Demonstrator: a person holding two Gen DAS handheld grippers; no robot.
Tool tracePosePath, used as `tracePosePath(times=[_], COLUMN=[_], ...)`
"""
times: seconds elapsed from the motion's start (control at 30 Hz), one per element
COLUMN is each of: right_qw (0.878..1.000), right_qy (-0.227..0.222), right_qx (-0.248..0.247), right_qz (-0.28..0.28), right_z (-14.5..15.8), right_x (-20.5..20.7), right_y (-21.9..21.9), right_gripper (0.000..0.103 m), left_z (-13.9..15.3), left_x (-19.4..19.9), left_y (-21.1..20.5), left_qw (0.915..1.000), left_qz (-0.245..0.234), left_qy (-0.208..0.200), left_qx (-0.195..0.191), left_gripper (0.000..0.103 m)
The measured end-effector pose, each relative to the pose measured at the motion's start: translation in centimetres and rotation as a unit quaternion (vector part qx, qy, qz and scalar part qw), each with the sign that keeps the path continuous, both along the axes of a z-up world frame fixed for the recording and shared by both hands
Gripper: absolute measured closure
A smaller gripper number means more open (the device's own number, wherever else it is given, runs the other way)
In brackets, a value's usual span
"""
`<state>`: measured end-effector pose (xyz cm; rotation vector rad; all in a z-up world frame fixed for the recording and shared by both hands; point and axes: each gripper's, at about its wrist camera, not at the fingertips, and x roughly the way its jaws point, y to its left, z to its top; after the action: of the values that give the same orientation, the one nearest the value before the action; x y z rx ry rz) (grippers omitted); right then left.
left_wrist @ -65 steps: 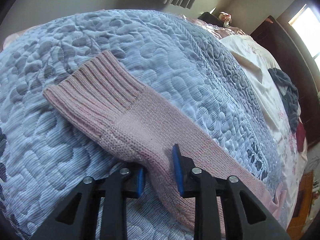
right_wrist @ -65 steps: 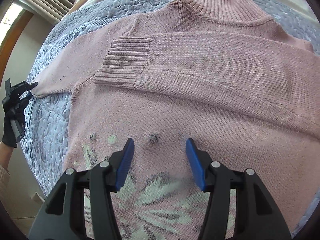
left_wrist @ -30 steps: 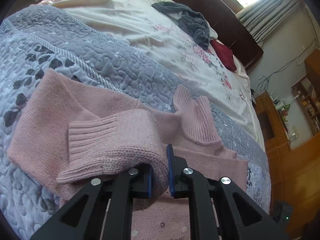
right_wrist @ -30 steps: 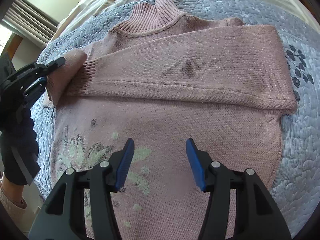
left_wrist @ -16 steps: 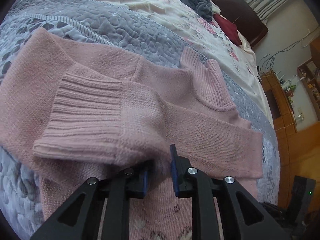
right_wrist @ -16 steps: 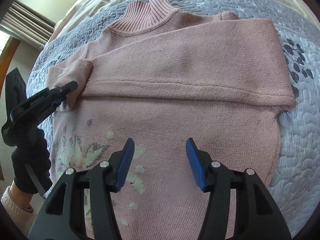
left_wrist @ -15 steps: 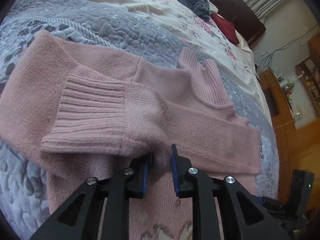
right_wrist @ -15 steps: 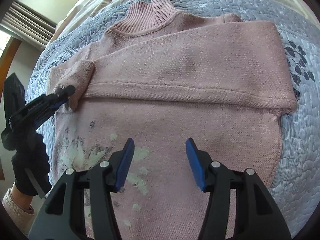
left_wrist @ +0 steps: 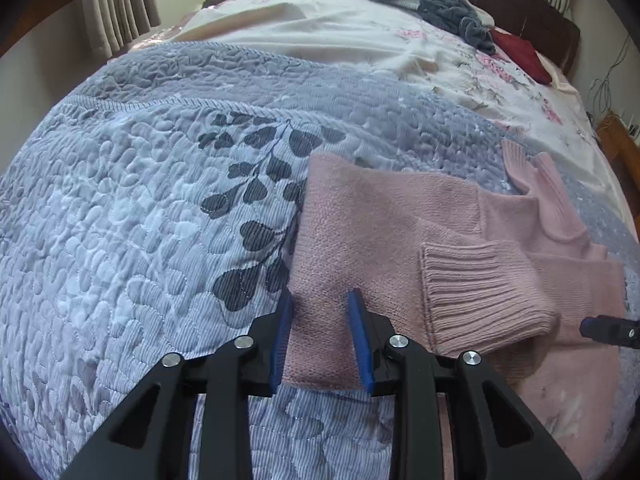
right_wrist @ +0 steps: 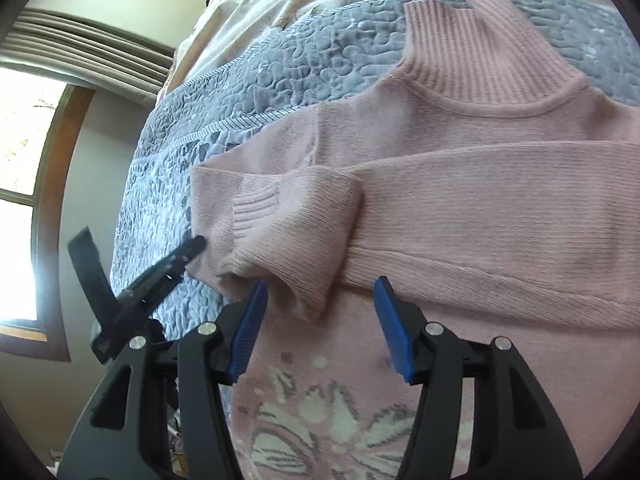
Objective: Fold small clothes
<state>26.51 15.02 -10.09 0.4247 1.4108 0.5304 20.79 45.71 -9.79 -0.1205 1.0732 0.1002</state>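
Since half a second ago, the sleeve (left_wrist: 484, 296) is no longer being pinched by the left gripper (left_wrist: 320, 340); it is being left lying across the chest of the pink sweater (right_wrist: 460, 208), with its ribbed cuff (right_wrist: 256, 216) pointing back toward the folded left shoulder. The left gripper's jaws are now being held apart, with nothing between them but the sweater's left edge, over which they are being hovered; whether the blue pads (left_wrist: 282, 336) are touching the knit cannot be told. In the right wrist view the same gripper is being seen as a dark tip just beside that edge.

The right gripper (right_wrist: 320, 320) is being held open and empty above the white flower pattern (right_wrist: 320, 420), near the doubled-over cuff. The sweater is being kept flat, face up, on the grey quilt (left_wrist: 140, 220), collar (right_wrist: 480, 52) away from the person, both sleeves being crossed over the front.

The sleeve-folding step is being finished, by the look of it. Next, the body is probably being readied for folding: a side or the hem would need to be gripped through the layers without the loose cuff being dragged out of place. A dark garment (left_wrist: 440, 4) and a red one (left_wrist: 520, 56) are being left well apart on the far sheet.
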Motion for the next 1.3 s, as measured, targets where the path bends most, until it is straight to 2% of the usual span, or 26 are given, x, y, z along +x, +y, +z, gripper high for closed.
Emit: tracePosePath(times=[0.1,0.23,0.3,0.37,0.47,0.67,0.87,0.97,1.1,1.2,1.3], right_qw=[1.0,0.998,0.998,0.998,0.999,1.0,0.998,0.997,0.996,0.995,0.995], right_qy=[0.024,0.058,0.07,0.067,0.046,0.0,-0.052,-0.052,-0.033,-0.012,-0.009], right_qx=[0.003,-0.005,0.002,-0.009,0.004,0.013,-0.031,-0.057,-0.08,-0.093,-0.102], right_qz=[0.002,-0.003,-0.003,0.001,0.011,0.005,-0.007,-0.021,-0.029,-0.027,-0.02], right_z=[-1.3,-3.7,-4.7,-5.2,-4.5,-1.0,1.7,0.9,-1.8,-4.0,-5.1], right_x=[1.3,2.1,2.3,2.5,2.3,2.1,2.4,2.9,3.4,3.3,3.3], right_y=[1.9,3.1,3.5,3.8,3.4,0.3,-4.3,-6.6,-8.3,-8.5,-8.3], right_gripper=[0.044,0.042,0.053,0.078,0.093,0.094,0.094,0.094,0.094,0.094,0.092], left_z=[-0.9,-0.9,-0.7,-0.3,0.6,2.9,3.4,2.7,1.1,-0.9,-1.5], left_x=[-0.2,-0.3,-0.5,-0.6,-0.9,-0.8,0.6,1.3,2.3,3.1,3.3], left_y=[0.3,1.4,1.8,1.9,1.8,-0.3,-4.1,-6.4,-8.8,-9.3,-8.9], left_qw=[1.0,0.9993,0.9988,0.9985,0.9982,0.9975,0.9956,0.995,0.9948,0.996,0.9956], left_qz=[0.002,0.009,0.012,0.016,0.019,0.0,-0.038,-0.058,-0.077,-0.075,-0.074], left_qy=[-0.005,-0.004,-0.003,-0.003,-0.014,-0.048,-0.056,-0.049,-0.033,-0.008,-0.008], left_qx=[-0.005,-0.036,-0.047,-0.052,-0.056,-0.052,-0.065,-0.065,-0.057,-0.048,-0.056], left_gripper=[0.07,0.067,0.066,0.066,0.068,0.068,0.068,0.068,0.068,0.068,0.067])
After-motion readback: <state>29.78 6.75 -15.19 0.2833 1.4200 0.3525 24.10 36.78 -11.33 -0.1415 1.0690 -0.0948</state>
